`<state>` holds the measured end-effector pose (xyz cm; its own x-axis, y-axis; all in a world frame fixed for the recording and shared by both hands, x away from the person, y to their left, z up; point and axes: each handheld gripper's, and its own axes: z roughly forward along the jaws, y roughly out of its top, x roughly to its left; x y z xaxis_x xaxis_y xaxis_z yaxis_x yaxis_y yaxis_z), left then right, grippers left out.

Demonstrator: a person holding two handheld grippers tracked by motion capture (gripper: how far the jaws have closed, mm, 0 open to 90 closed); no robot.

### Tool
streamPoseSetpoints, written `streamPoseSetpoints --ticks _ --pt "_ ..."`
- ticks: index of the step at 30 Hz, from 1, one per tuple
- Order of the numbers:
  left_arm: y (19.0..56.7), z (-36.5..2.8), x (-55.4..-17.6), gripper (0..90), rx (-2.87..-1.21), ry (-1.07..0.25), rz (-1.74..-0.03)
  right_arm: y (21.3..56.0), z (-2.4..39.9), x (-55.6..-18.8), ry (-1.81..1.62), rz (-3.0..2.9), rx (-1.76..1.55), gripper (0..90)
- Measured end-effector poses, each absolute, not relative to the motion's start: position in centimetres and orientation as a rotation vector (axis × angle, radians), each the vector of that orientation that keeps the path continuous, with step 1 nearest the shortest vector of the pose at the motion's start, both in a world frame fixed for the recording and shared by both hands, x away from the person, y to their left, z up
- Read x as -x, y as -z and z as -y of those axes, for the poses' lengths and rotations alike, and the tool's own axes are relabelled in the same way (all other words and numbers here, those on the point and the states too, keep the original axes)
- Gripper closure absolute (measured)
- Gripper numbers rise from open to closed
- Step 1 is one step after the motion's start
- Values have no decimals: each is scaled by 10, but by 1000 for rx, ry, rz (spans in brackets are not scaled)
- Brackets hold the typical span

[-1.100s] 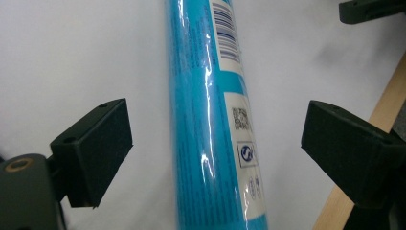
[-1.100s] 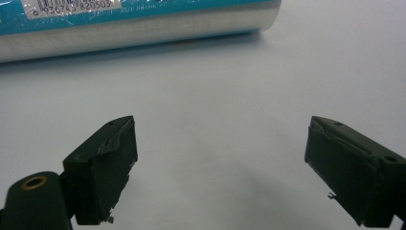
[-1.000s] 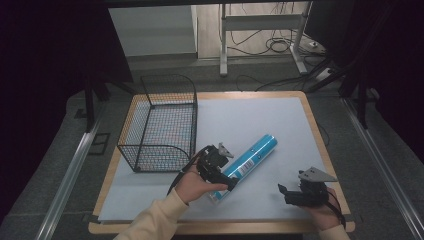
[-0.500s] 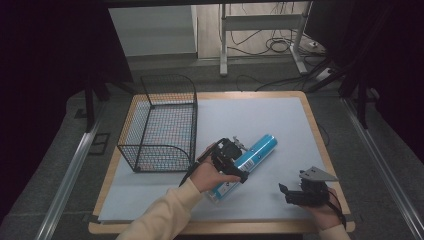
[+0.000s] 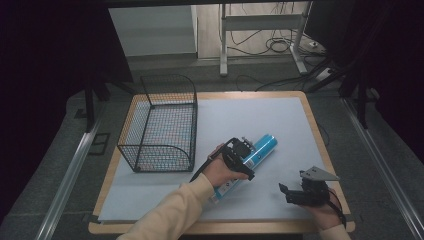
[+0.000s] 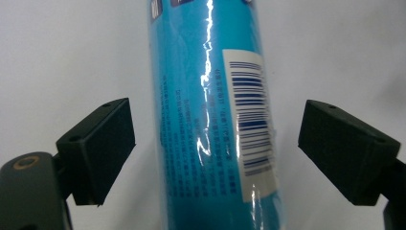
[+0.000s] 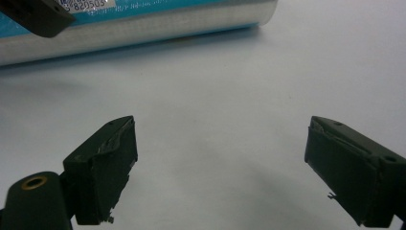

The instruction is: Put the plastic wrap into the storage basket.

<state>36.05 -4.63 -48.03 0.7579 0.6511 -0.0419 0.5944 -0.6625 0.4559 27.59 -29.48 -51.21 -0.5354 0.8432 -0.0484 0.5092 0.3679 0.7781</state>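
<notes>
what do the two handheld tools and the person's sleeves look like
Both are black two-jaw tools. The left tool has blocky matte black jaws with small screw holes and a brass-ringed hole at its base. The right tool looks the same, with scuffed pads; from above it carries a grey three-cornered plate and a black cable. The left forearm wears a cream sleeve.

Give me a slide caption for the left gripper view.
Left gripper straddles a blue tube lying on the white table, jaws closing but not yet touching it.
</notes>
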Motion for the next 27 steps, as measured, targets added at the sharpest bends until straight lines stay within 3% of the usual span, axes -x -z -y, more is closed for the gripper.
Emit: streamPoseSetpoints --ticks 10,18,27 --pt "494 54 -367 161 -2580 -139 -951 513 295 -276 -1001 -2184 -1170 115" --pt "501 57 -369 289 -2632 -125 -952 512 294 -275 -995 -2169 -1160 117" --pt "498 54 -378 302 -2639 -30 -981 512 295 -276 -997 -2166 -1153 118"
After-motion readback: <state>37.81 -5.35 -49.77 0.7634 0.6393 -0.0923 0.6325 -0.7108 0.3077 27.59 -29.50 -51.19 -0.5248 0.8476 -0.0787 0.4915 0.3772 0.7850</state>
